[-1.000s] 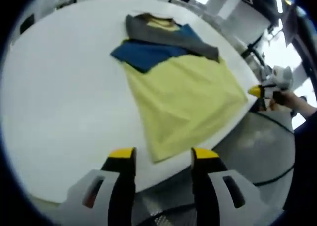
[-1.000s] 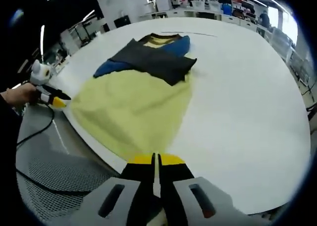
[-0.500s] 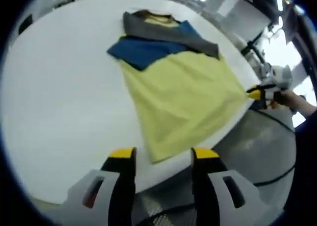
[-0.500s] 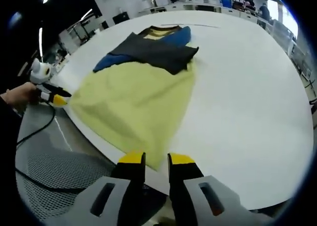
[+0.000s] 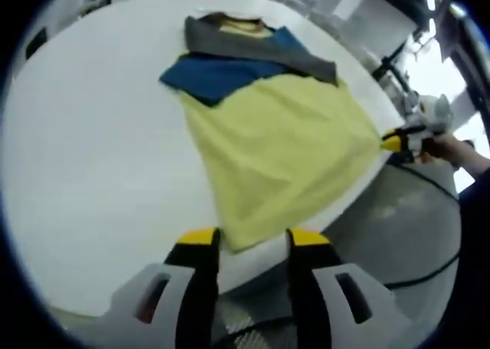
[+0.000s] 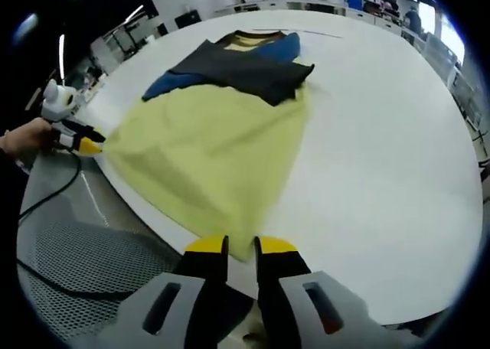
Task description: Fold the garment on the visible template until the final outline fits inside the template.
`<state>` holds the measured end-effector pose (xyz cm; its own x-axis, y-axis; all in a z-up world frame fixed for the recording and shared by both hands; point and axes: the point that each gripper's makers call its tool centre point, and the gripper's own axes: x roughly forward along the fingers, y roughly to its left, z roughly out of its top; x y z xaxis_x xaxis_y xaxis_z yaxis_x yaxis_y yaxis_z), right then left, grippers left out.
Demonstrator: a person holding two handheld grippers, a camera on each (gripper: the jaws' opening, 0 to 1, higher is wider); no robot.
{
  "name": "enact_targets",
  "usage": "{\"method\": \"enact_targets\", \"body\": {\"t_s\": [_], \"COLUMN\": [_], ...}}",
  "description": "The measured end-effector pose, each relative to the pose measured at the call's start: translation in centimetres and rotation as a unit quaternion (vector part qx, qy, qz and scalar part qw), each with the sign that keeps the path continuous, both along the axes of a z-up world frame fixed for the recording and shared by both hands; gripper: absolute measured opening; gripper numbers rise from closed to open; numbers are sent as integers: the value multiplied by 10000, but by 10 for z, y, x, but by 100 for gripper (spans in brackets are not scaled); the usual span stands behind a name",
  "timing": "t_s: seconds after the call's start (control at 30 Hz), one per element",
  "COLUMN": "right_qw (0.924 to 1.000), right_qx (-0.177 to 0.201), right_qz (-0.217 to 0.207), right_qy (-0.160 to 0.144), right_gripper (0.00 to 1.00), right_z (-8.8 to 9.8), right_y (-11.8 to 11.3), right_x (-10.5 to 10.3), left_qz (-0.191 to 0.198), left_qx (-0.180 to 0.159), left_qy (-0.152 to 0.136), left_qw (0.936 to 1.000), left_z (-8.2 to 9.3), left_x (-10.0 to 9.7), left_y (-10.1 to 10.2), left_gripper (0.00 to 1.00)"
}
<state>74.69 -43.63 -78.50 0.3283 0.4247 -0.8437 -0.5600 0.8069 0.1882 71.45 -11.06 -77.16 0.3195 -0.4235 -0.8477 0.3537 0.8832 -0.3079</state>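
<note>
Now, left claw (image 5: 249,238) apart, right claw (image 6: 240,245) slightly apart, both straddling garment (image 6: 207,150) hem corners

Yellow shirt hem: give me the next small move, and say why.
Probably close both grippers on the hem corners. The left gripper and the right gripper each stand open astride a corner of the yellow shirt, whose sleeves already lie folded across the chest.

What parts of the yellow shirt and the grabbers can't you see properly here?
- Yellow, blue and grey shirt: collar end small and far in both views.
- Hem corner, left gripper view: left gripper covers it, grip unclear.
- Right gripper: same at the other corner.
- Template outline: not discernible on white table.
</note>
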Motion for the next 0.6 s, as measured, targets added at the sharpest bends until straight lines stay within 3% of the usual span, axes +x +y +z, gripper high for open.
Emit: {"method": "enact_targets", "body": {"t_s": [0.3, 0.53, 0.6], "right_qw": [9999, 9973, 9991], "right_qx": [-95, -218, -153], "right_qz": [115, 599, 309], "right_qy": [-71, -354, -231], "right_gripper": [11, 7, 6], "right_z": [0, 2, 1], "right_y": [-2, 7, 5], "right_x": [1, -1, 1], "left_qz": [85, 46, 56], "left_qx": [133, 301, 298], "left_qy": [-57, -124, -127], "left_qw": [9999, 9995, 9995], "left_z": [-5, -10, -10], "left_x": [6, 9, 10], "left_y": [10, 14, 14], "left_gripper": [14, 0, 0]}}
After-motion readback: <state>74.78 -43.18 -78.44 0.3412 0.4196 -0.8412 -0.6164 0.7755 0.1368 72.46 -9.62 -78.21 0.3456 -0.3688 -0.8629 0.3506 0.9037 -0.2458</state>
